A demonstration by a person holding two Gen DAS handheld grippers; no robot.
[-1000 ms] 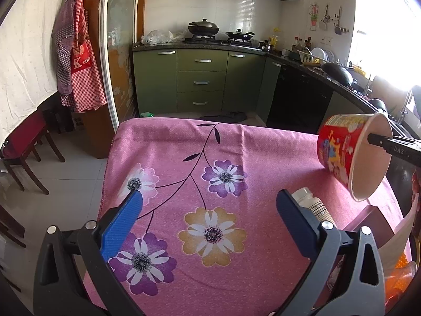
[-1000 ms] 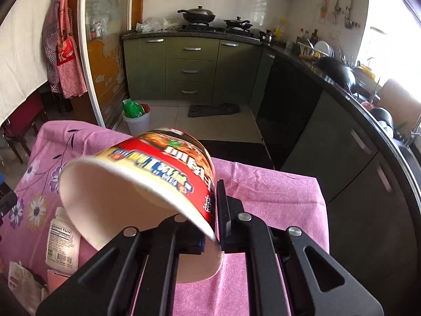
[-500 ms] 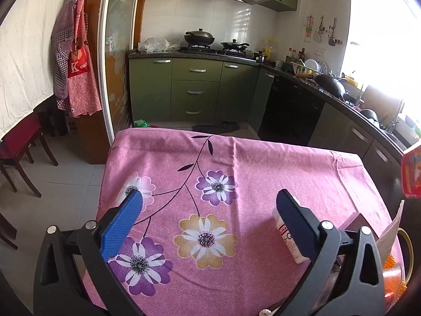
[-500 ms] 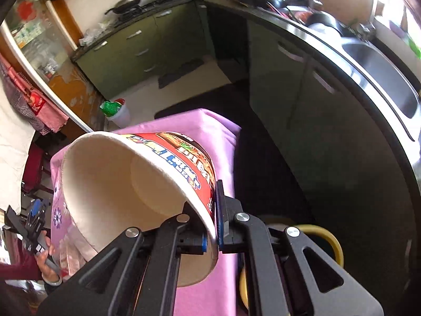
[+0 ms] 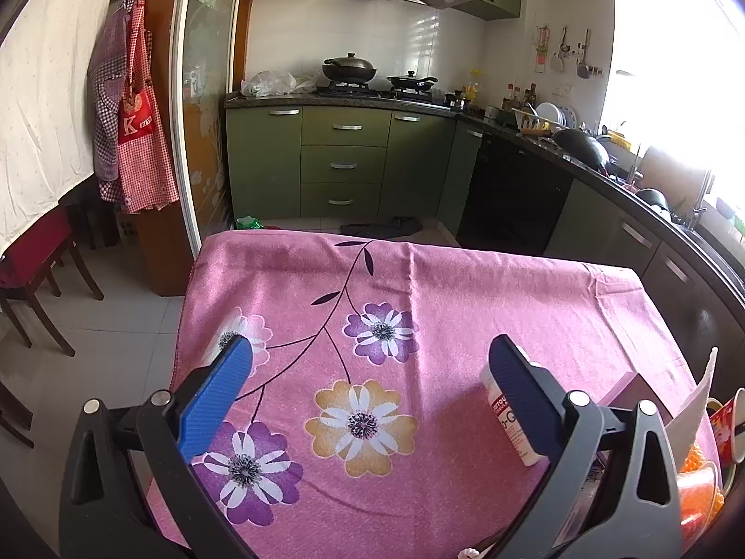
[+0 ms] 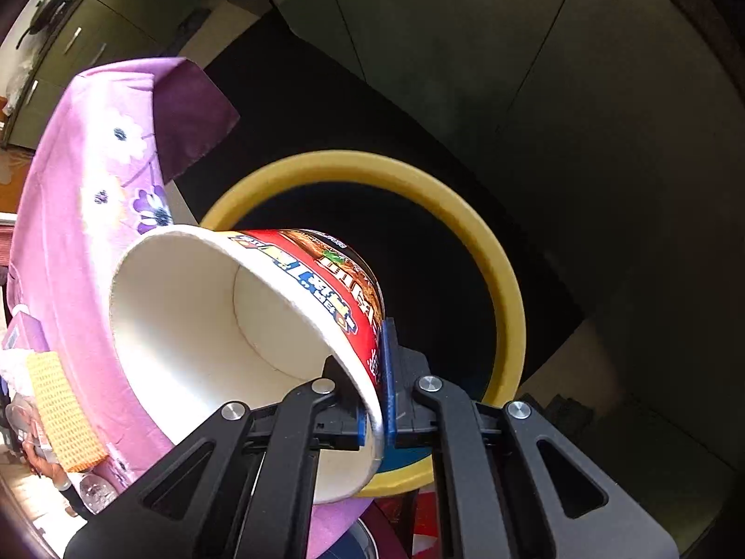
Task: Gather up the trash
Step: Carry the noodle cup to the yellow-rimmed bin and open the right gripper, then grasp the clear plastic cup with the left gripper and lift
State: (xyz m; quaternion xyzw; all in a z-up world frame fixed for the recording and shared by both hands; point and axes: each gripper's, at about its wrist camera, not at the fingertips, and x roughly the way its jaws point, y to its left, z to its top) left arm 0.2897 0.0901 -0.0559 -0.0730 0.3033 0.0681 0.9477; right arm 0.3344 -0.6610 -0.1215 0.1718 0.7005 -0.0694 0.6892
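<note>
My right gripper (image 6: 376, 372) is shut on the rim of an empty red instant-noodle cup (image 6: 242, 307) and holds it tilted over the dark mouth of a yellow-rimmed trash bin (image 6: 493, 251) beside the table. The cup's edge also shows at the far right of the left wrist view (image 5: 726, 424). My left gripper (image 5: 368, 372) is open and empty above the pink floral tablecloth (image 5: 419, 289). A white pill bottle (image 5: 510, 414) lies just behind its right finger. An orange wrapper (image 5: 698, 470), a white paper (image 5: 698, 396) and a purple box (image 5: 638, 393) lie at the table's right edge.
Green kitchen cabinets (image 5: 344, 163) and a dark counter (image 5: 605, 172) stand beyond the table. A red chair (image 5: 32, 251) stands at the left. In the right wrist view the tablecloth (image 6: 84, 195) hangs at the left of the bin, with an orange mesh wrapper (image 6: 60, 410) on its edge.
My right gripper has carried the cup off the table's right side and tipped downward over the yellow bin. My left gripper has stayed open over the table, drawing back slightly.
</note>
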